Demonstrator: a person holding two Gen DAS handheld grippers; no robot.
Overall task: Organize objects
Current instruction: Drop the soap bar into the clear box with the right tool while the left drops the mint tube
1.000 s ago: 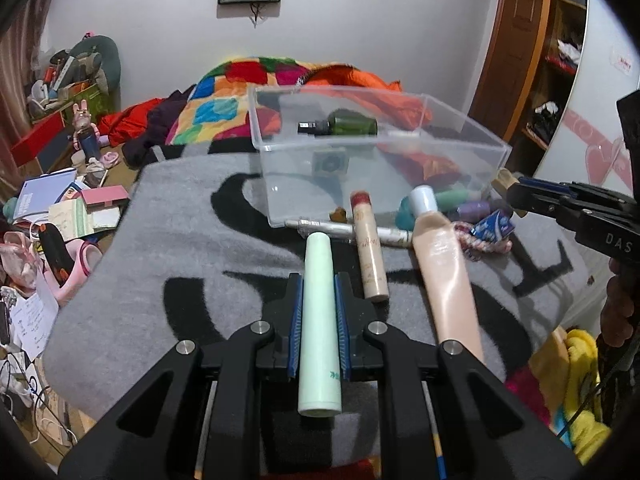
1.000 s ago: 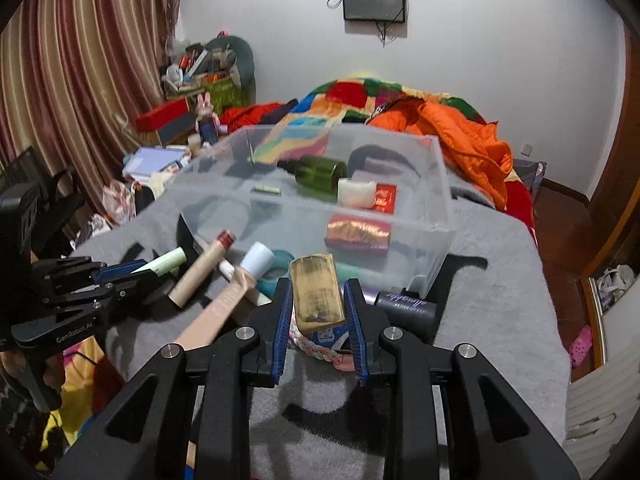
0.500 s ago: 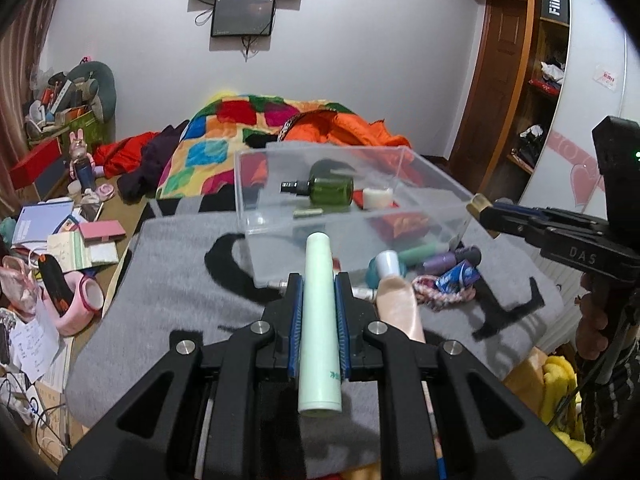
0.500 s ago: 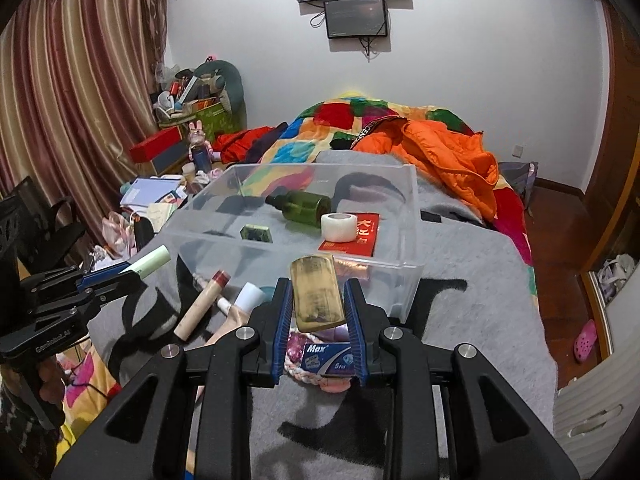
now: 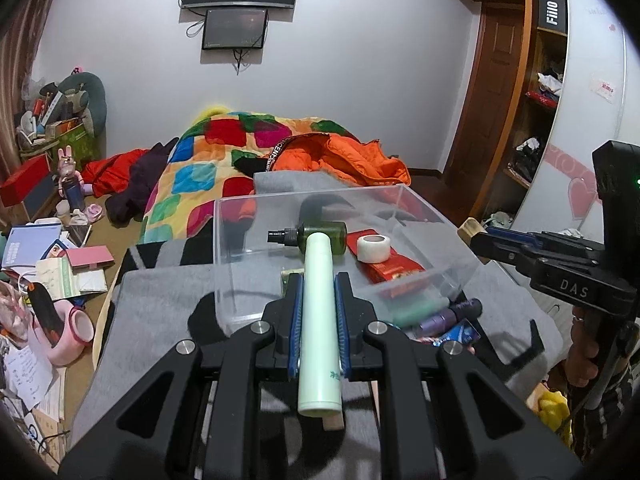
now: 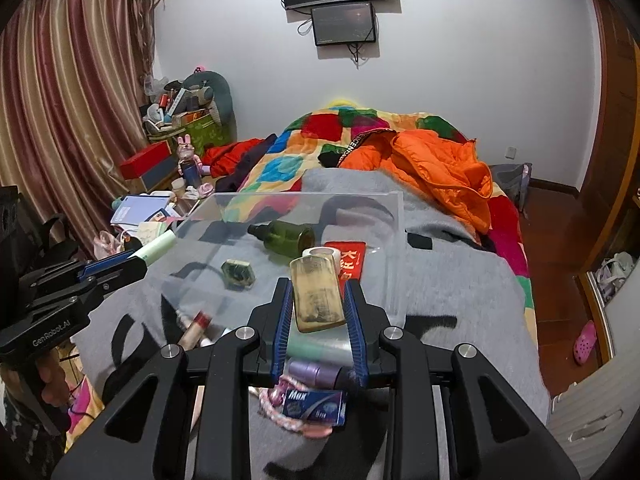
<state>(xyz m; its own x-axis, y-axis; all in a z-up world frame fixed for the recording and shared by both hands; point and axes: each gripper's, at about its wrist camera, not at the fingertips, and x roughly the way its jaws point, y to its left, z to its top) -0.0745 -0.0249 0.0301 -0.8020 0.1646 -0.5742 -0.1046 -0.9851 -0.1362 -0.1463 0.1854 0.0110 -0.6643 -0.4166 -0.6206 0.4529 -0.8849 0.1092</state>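
Ahead of both pairs of fingers sits a clear plastic box on a grey blanket, and it holds a dark green bottle lying on its side, a white roll of tape, a flat red packet under the roll, and a small dark green faceted piece nearer the front wall. The left gripper is clenched on a pale green tube, which runs lengthwise between its blue pads and sticks out past both ends, its far tip pointing over the box's front wall toward the green bottle. The right gripper grips a flat amber-yellow block, held upright between the fingers in front of the box's near wall. Below the right fingers, outside the box, lie a purple tube, a blue packet marked "Max" and a braided pink-and-white cord; to their left a tan tube with a red cap lies on the blanket.
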